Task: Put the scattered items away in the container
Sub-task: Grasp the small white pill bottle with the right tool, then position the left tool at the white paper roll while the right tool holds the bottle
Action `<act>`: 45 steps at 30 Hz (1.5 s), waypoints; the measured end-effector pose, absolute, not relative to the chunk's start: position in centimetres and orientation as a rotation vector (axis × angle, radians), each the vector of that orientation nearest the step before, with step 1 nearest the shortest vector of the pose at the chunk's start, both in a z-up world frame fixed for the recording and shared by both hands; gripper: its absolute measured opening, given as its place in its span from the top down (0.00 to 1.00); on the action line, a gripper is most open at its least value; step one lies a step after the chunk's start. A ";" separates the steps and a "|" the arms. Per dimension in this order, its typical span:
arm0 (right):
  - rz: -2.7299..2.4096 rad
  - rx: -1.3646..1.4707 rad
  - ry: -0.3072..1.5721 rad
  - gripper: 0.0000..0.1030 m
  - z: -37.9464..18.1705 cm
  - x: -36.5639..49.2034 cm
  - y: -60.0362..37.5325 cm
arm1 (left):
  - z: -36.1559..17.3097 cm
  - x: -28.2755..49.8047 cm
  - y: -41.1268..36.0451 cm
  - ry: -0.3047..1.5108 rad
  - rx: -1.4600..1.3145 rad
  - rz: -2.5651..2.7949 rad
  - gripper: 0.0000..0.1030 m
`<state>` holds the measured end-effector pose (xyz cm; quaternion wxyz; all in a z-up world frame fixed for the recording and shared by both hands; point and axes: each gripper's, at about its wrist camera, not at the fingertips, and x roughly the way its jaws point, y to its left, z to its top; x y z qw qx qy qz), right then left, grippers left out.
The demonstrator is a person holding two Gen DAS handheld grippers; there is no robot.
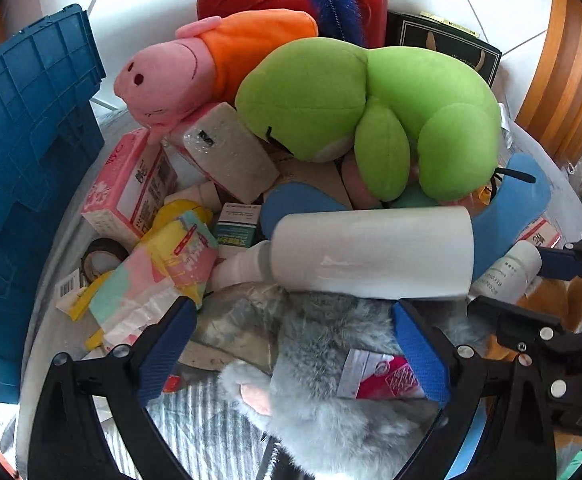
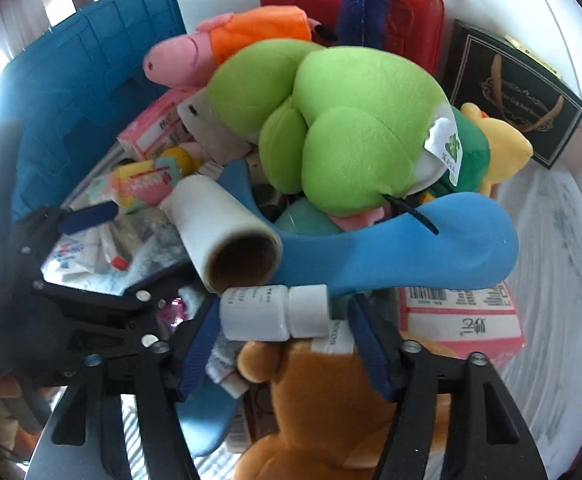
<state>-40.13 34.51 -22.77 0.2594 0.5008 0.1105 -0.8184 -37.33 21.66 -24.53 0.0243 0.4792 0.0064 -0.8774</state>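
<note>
A mixed pile lies on a pale round surface: a green plush [image 1: 367,116], a pink and orange pig plush [image 1: 179,76], a white roll [image 1: 371,252], a blue curved piece [image 2: 403,244] and pink boxes [image 1: 127,184]. My left gripper [image 1: 291,340] stands open just over a grey furry plush [image 1: 331,360], its blue pads on either side and the white roll just beyond its tips. My right gripper [image 2: 283,340] is shut on a small white bottle [image 2: 275,312], held lengthwise between the pads above a brown plush [image 2: 315,412]. The blue crate [image 1: 31,140] stands at the left.
Behind the pile stand a red case [image 1: 291,0] with a blue feather brush [image 1: 335,4] and a dark box [image 2: 511,92]. A yellow plush [image 2: 499,144] lies at the right. Wooden furniture [image 1: 571,60] rises at the far right. The two grippers work close together.
</note>
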 end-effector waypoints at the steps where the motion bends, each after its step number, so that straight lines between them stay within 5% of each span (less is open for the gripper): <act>1: -2.224 1.353 0.271 0.47 -22.7 -40.2 34.8 | -24.4 -37.4 21.8 0.025 1.482 -2.722 0.04; 15: -2.374 1.325 0.101 0.47 -19.4 -40.5 40.4 | -23.2 -39.2 24.3 0.010 1.469 -2.758 0.04; 28: -2.340 1.365 0.083 0.46 -20.9 -42.0 39.7 | -25.9 -42.3 20.7 0.265 1.535 -2.755 0.00; 29: -2.340 1.368 0.083 0.46 -20.9 -42.1 39.6 | -25.7 -42.1 20.8 0.256 1.516 -2.767 0.09; 34: -2.343 1.359 0.084 0.46 -20.6 -41.9 39.3 | -24.8 -40.6 21.8 0.158 1.452 -2.767 0.09; 36: -2.351 1.349 0.080 0.47 -20.3 -41.7 39.2 | -23.9 -39.7 22.1 0.120 1.405 -2.794 0.51; 37: -2.354 1.344 0.079 0.46 -20.1 -41.6 39.1 | -23.3 -39.4 22.4 0.084 1.393 -2.790 0.61; 45: -2.370 1.297 0.078 0.46 -18.4 -39.8 38.7 | -22.2 -37.7 21.6 0.073 1.395 -2.752 0.64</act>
